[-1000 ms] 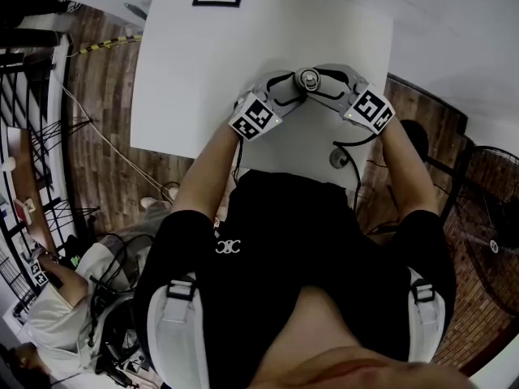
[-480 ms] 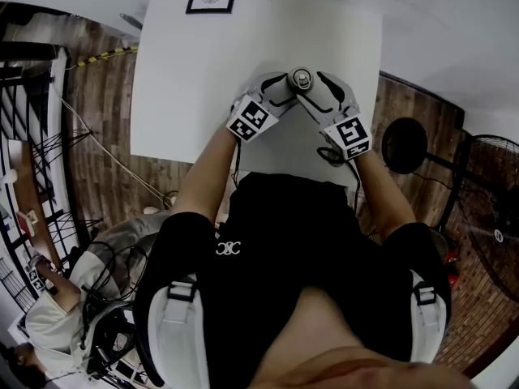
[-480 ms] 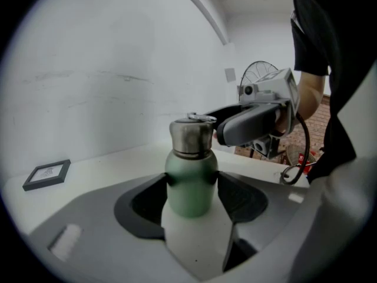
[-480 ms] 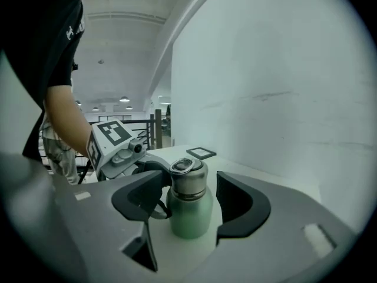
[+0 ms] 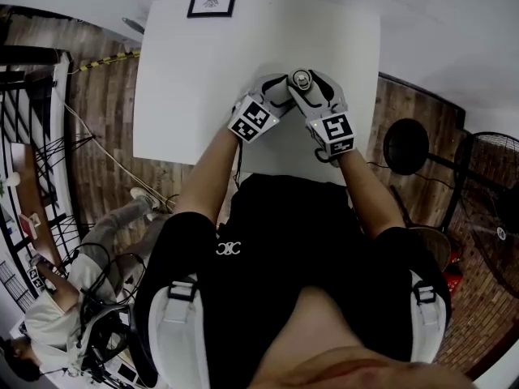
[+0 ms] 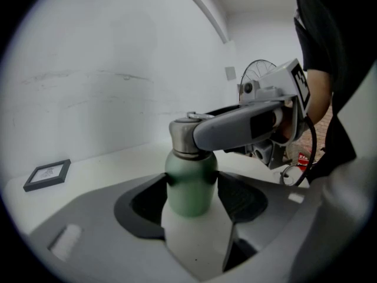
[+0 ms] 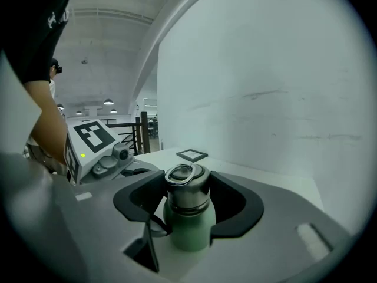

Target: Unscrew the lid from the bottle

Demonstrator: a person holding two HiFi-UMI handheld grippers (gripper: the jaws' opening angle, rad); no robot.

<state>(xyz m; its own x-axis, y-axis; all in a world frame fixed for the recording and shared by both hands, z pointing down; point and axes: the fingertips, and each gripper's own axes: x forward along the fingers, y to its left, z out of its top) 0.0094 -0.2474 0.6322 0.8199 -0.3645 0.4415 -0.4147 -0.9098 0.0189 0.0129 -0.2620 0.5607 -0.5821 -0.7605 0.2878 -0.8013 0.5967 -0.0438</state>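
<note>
Green metal bottle (image 6: 189, 184) with steel ring-topped lid (image 7: 187, 187) stands on the white surface (image 5: 203, 71), at 12 o'clock from the person. Left tool (image 6: 191, 205), in from 8 o'clock, pinches the body. Right tool (image 7: 187, 200), in from 5 o'clock: jaws just been closing, lid between them, pads not clearly biting.

Risk: turn too soon and the pads skid on smooth steel; a weak left pinch lets the bottle spin along.

Long axis vertical, lid up.

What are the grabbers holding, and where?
Left gripper: fingers clamp the green bottle by its body. Right gripper: fingers have just been closing round the metal lid; whether they pinch it yet is unclear.
</note>
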